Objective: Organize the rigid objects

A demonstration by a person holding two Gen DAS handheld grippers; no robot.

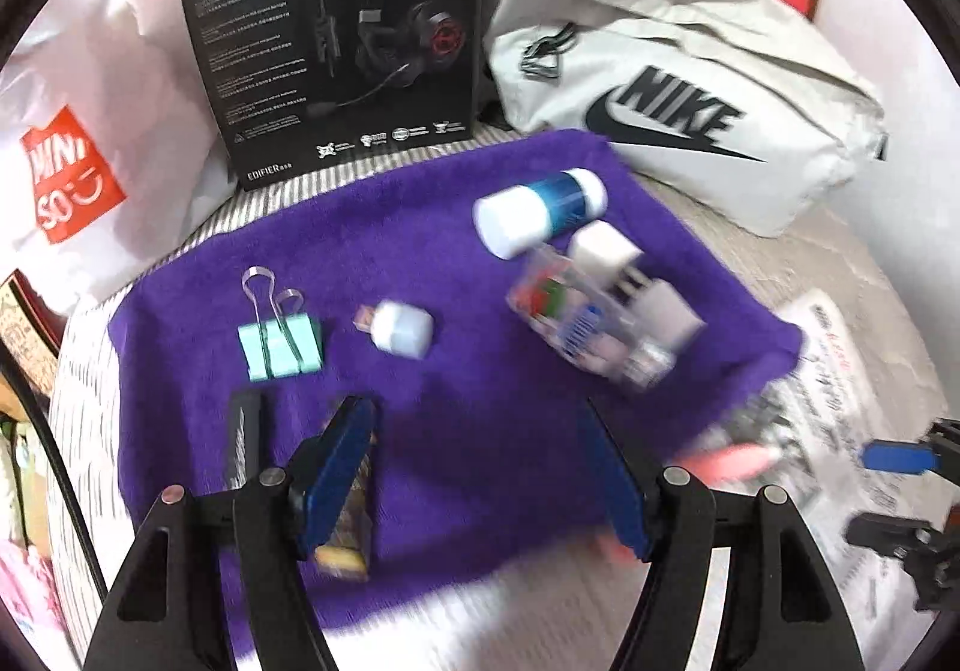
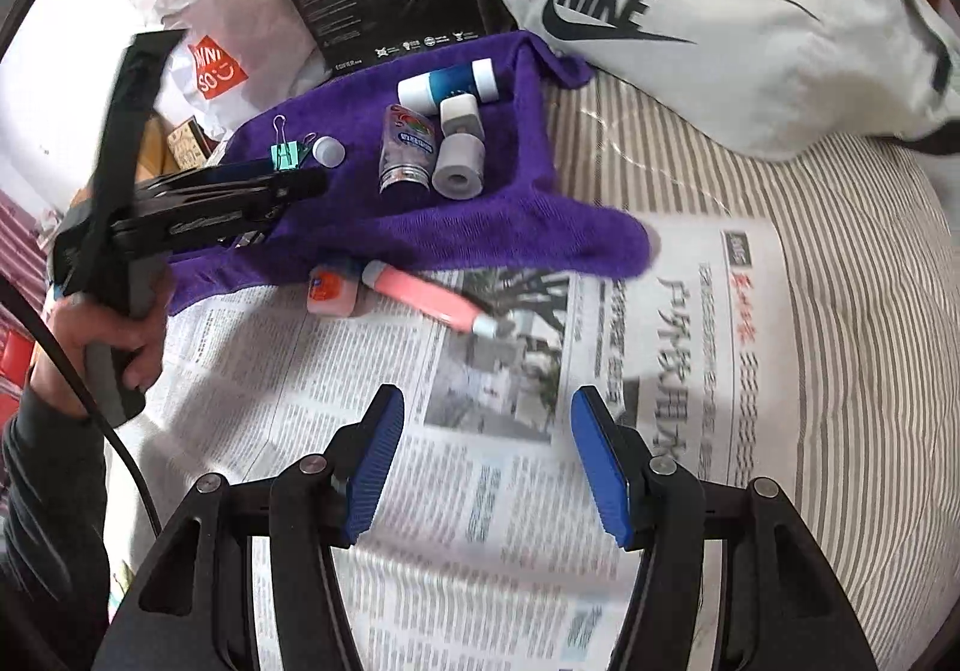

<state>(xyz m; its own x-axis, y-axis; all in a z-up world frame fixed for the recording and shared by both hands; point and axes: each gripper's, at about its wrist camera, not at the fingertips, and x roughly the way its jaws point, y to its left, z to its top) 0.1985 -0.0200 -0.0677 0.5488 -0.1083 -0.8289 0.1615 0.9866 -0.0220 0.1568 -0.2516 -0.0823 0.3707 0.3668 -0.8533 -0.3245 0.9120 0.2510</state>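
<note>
Left gripper (image 1: 480, 467): jaws apart, holding nothing, over near edge of purple towel (image 1: 456, 263).
Binder clip (image 1: 281, 347): towel's left.
Small white cap (image 1: 401, 327): just right of clip.
Clear bottle (image 2: 407, 146), white adapter (image 2: 459, 155): towel's right.
Pink tube (image 2: 426, 297): on newspaper (image 2: 660, 371).
Right gripper (image 2: 486, 467): jaws apart, empty, above newspaper.

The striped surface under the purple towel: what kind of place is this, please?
Probably a bedroom at home. The striped surface looks like soft bedding, a cloth bag lies on it like a pillow, and shopping bags are piled behind.
</note>
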